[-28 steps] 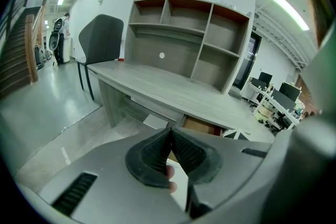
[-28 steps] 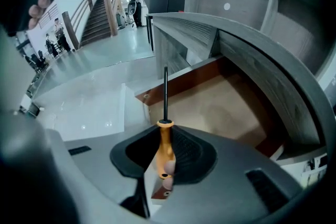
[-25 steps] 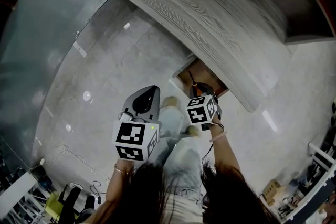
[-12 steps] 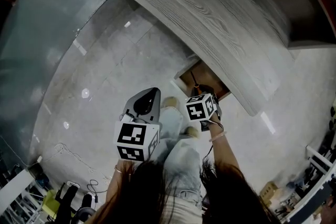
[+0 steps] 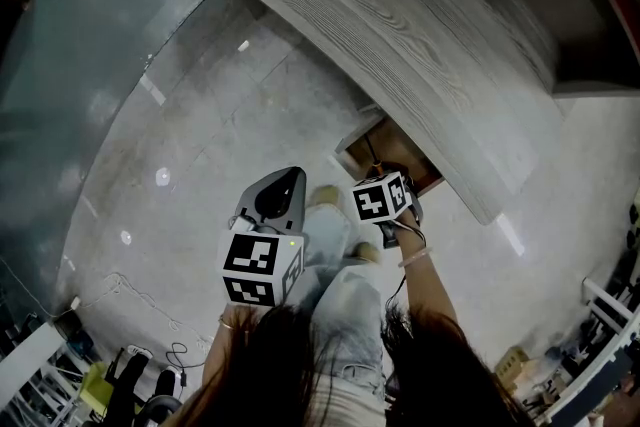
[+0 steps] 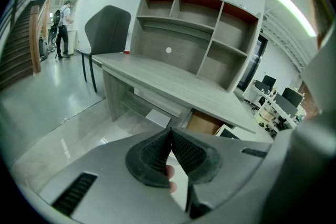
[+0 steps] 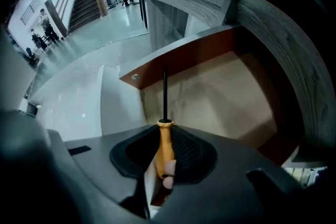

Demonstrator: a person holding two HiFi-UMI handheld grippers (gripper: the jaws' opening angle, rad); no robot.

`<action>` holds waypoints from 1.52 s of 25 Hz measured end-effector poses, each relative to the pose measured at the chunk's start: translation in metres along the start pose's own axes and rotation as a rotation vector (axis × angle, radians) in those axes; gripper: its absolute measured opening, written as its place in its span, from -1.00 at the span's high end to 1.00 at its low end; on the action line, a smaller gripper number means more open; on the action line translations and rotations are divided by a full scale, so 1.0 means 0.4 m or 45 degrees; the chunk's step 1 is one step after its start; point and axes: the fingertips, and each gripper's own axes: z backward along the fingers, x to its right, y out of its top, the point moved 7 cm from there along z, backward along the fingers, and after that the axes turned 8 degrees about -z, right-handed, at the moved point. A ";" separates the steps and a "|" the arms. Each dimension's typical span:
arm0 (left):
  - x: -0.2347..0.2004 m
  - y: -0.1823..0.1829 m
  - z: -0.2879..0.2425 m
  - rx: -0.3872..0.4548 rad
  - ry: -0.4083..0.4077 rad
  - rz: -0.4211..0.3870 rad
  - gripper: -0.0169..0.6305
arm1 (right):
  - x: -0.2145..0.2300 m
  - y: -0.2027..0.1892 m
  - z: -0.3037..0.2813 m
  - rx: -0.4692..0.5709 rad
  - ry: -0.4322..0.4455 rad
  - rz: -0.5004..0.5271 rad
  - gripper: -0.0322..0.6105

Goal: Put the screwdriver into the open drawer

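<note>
My right tool (image 7: 166, 153) is clamped on the orange handle of the screwdriver (image 7: 165, 136), and the black shaft points straight ahead out of the jaws. Just beyond its tip lies the open drawer (image 7: 226, 97), pale bottom bare, brown walls around it, tucked under the table (image 5: 400, 25). In the last second this tool has crept forward and closer to the drawer mouth, so the shaft now reaches over the drawer's inside rather than the floor (image 5: 200, 145). I judge the carry is nearly done: lower it a little, then let go. The screwdriver isn't resting on anything yet. My left tool (image 6: 169, 155) hangs back, hardly moved, its pads pressed together with nothing between them, well apart from the drawer.
</note>
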 end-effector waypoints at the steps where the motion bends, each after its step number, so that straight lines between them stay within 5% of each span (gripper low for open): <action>1: -0.002 -0.001 0.000 -0.001 0.000 0.001 0.90 | -0.001 0.000 -0.003 -0.010 -0.001 -0.002 0.63; 38: -0.024 0.001 -0.001 -0.025 -0.005 0.009 0.90 | -0.006 0.007 -0.017 -0.077 -0.060 -0.001 0.58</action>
